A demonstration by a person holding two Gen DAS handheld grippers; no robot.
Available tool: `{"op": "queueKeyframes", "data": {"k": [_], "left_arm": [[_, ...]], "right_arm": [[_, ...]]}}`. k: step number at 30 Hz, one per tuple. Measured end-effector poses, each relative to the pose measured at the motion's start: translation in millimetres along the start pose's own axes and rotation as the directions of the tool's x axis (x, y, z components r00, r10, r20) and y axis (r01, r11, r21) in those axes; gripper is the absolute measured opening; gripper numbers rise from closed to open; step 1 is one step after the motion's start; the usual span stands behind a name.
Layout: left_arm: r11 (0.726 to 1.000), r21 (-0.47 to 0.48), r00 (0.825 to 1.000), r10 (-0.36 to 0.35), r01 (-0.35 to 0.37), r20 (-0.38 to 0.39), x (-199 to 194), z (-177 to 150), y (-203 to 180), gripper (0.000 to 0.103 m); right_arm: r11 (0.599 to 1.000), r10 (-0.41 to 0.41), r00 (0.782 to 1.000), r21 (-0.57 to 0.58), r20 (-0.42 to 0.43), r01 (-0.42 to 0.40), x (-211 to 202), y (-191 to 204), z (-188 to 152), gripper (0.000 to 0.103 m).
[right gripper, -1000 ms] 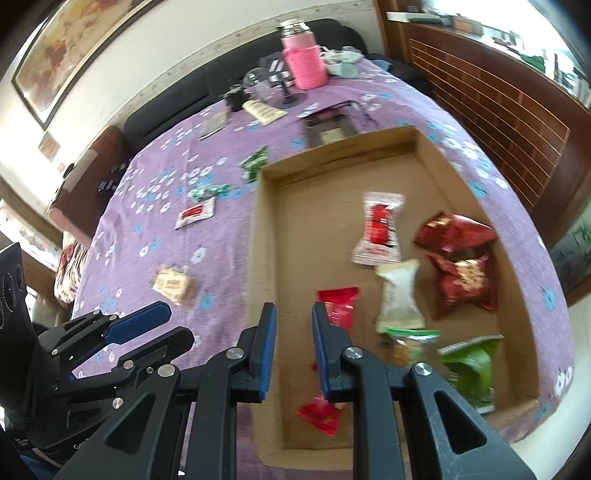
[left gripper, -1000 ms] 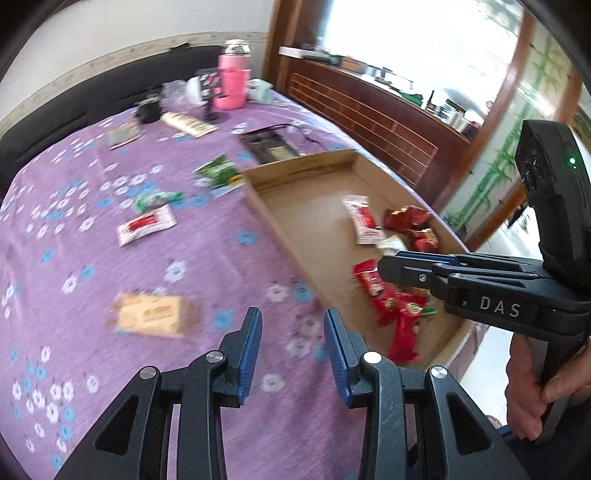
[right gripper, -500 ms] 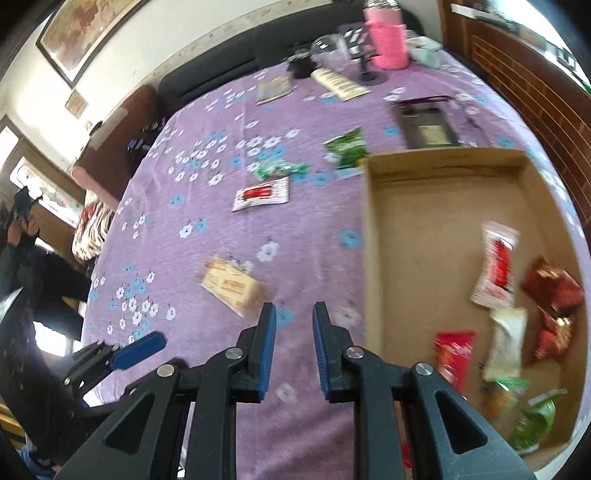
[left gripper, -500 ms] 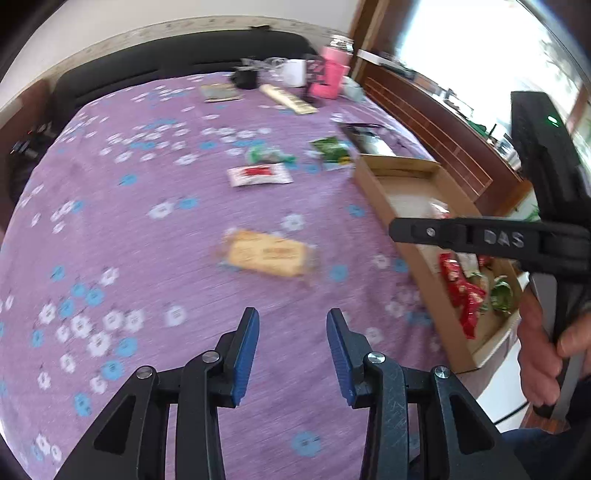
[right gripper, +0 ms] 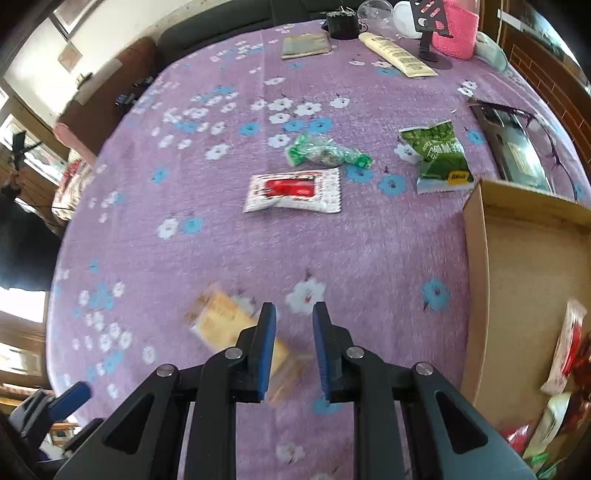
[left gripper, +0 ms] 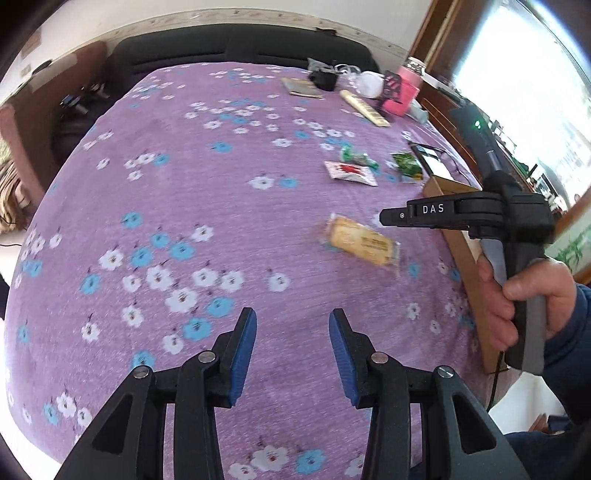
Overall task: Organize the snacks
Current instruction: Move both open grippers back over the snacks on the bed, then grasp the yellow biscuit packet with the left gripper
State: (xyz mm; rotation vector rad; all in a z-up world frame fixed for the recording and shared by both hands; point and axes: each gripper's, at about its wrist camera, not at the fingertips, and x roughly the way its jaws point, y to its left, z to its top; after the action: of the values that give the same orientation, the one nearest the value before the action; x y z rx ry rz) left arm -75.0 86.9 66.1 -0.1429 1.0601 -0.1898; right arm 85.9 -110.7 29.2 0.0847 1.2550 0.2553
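A yellow biscuit packet (left gripper: 360, 242) lies on the purple flowered cloth, left of the cardboard box (left gripper: 465, 258). My right gripper (right gripper: 293, 317) hangs just over that biscuit packet (right gripper: 221, 325), shut to a narrow gap with nothing in it; in the left wrist view the right gripper (left gripper: 386, 217) shows side-on above the packet. My left gripper (left gripper: 293, 332) hovers over bare cloth nearer the table's front edge, its jaws opening and holding nothing. Farther back lie a red-and-white sachet (right gripper: 293, 190), a green twisted candy wrapper (right gripper: 325, 153) and a green snack bag (right gripper: 437, 155). The cardboard box (right gripper: 476, 277) holds several snacks.
At the back of the table stand a pink cup (right gripper: 456, 29), a cream tube (right gripper: 397, 55), a booklet (right gripper: 304, 44) and a dark phone-like slab (right gripper: 511, 140). A person's hand (left gripper: 517, 306) grips the right tool. A black sofa runs behind the table.
Both grippers have swung left, away from the box and over the cloth with the loose snacks. The left jaws have widened a little. The right jaws have stayed narrow.
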Motion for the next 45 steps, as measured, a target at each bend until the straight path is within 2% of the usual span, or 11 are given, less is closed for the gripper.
{"op": "queueKeyframes", "data": {"k": [12,17,21,25,27,29,32,36,39,42,45], "left_arm": [[0.998,-0.053,1.0,0.013,-0.014,-0.02,6,-2,11,0.043],[0.999,-0.052,1.0,0.004,-0.005,-0.021,10,4,6,0.043],[0.999,-0.053,1.0,-0.001,-0.001,-0.031,16,9,4,0.043],[0.997,-0.072,0.999,-0.018,0.015,-0.045,24,14,2,0.055],[0.997,-0.081,0.998,-0.024,0.018,-0.065,31,17,-1,0.056],[0.997,-0.082,0.996,-0.023,0.015,-0.088,39,21,-7,0.057],[0.996,-0.089,0.992,-0.031,0.02,-0.12,50,25,-17,0.066],[0.994,-0.105,0.984,-0.055,0.037,-0.168,64,28,-30,0.068],[0.995,-0.099,0.979,-0.044,0.025,-0.197,74,31,-41,0.069],[0.997,-0.074,0.975,0.008,-0.026,-0.224,86,31,-53,0.07],[0.997,-0.021,0.977,0.072,-0.077,-0.201,89,31,-63,0.07]], "right_arm": [[0.999,0.047,0.998,-0.005,-0.031,-0.047,8,7,-11,0.028],[0.989,0.143,0.986,-0.024,-0.082,-0.146,4,30,-36,0.032],[0.962,0.268,0.953,-0.006,-0.145,-0.271,0,35,-50,0.032],[0.968,0.25,0.965,0.037,-0.077,-0.248,-21,10,-47,0.032],[0.972,0.229,0.972,0.06,-0.045,-0.226,-32,-4,-48,0.032],[0.971,0.226,0.974,0.082,-0.026,-0.223,-39,-15,-51,0.032],[0.973,0.216,0.976,0.086,-0.008,-0.214,-46,-25,-55,0.032],[0.978,0.193,0.981,0.075,0.019,-0.194,-59,-35,-61,0.032],[0.981,0.181,0.983,0.069,0.038,-0.183,-65,-41,-66,0.032],[0.984,0.167,0.985,0.057,0.049,-0.169,-71,-49,-68,0.032],[0.986,0.158,0.986,0.048,0.056,-0.16,-76,-56,-72,0.032]]}}
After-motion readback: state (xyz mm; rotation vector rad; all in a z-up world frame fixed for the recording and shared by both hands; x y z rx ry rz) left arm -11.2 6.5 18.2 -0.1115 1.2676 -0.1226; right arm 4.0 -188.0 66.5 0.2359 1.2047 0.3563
